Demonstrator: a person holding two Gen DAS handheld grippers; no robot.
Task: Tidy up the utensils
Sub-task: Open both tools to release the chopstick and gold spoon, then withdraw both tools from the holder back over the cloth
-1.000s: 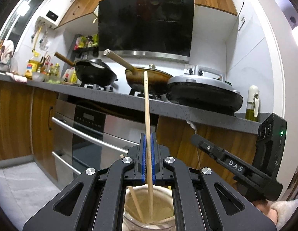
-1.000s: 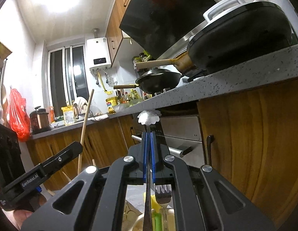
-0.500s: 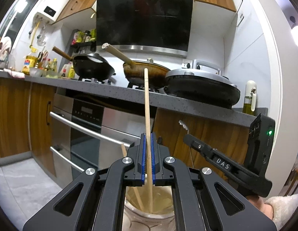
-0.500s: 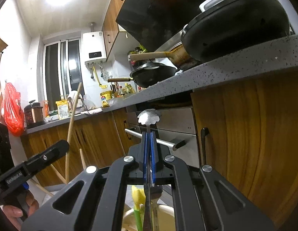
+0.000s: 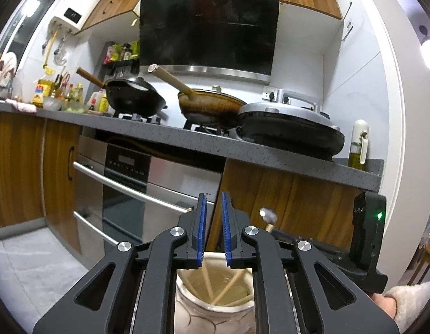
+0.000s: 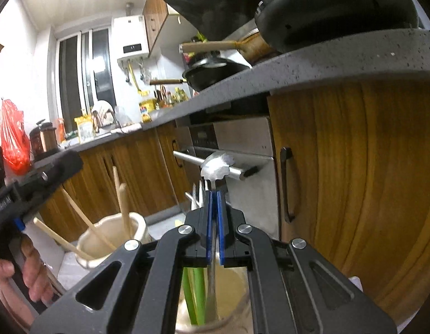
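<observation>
My left gripper is open and empty, right above a cream ceramic jar that holds several wooden chopsticks. The same jar shows at the lower left of the right wrist view with chopsticks sticking out. My right gripper is shut on a metal utensil handle with a scalloped end. Its shaft runs down into a second holder below the jaws, beside green-handled utensils. The right gripper body shows at the right of the left wrist view.
A grey countertop above carries a black wok, a brown pan and a lidded electric griddle. An oven with steel handles and wooden cabinet doors stand close ahead. Grey floor tiles lie to the left.
My left gripper opened and let go of the chopstick, which dropped into the cream jar. My right gripper lowered with the metal utensil still in it.
</observation>
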